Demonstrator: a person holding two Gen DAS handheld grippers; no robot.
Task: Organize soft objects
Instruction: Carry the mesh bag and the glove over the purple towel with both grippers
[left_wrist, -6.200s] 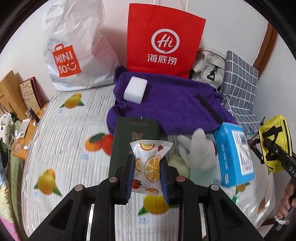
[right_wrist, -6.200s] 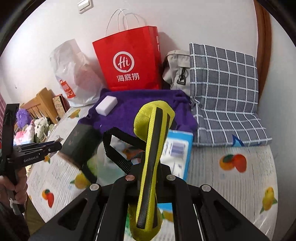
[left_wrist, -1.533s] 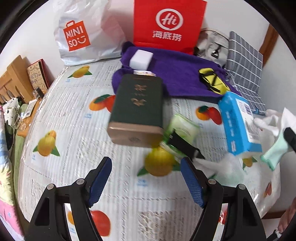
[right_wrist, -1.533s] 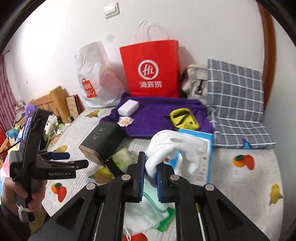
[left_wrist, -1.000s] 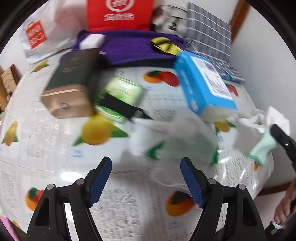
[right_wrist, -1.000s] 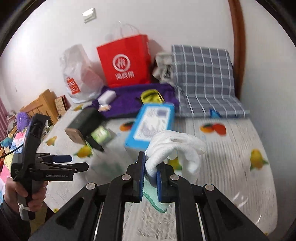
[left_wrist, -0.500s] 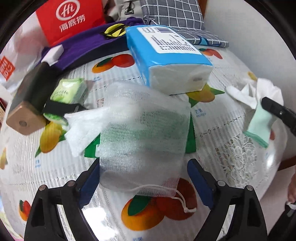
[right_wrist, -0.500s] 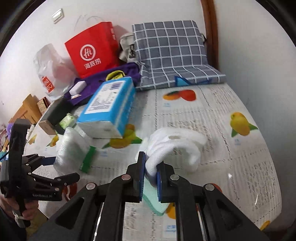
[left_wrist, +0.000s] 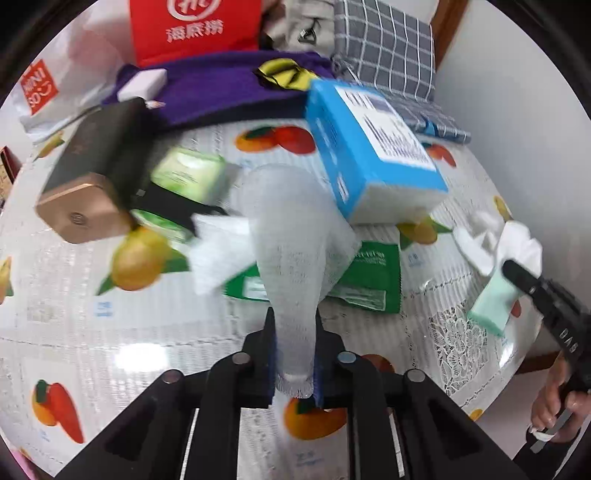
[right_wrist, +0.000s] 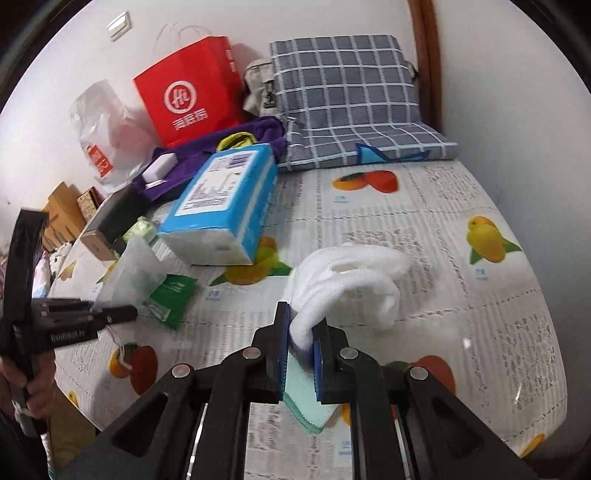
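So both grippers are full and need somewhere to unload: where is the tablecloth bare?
Bare cloth lies right of the blue tissue pack, from the checked cushion forward past the white glove. Left of the pack it is crowded: green packets, dark box, mesh pouch.
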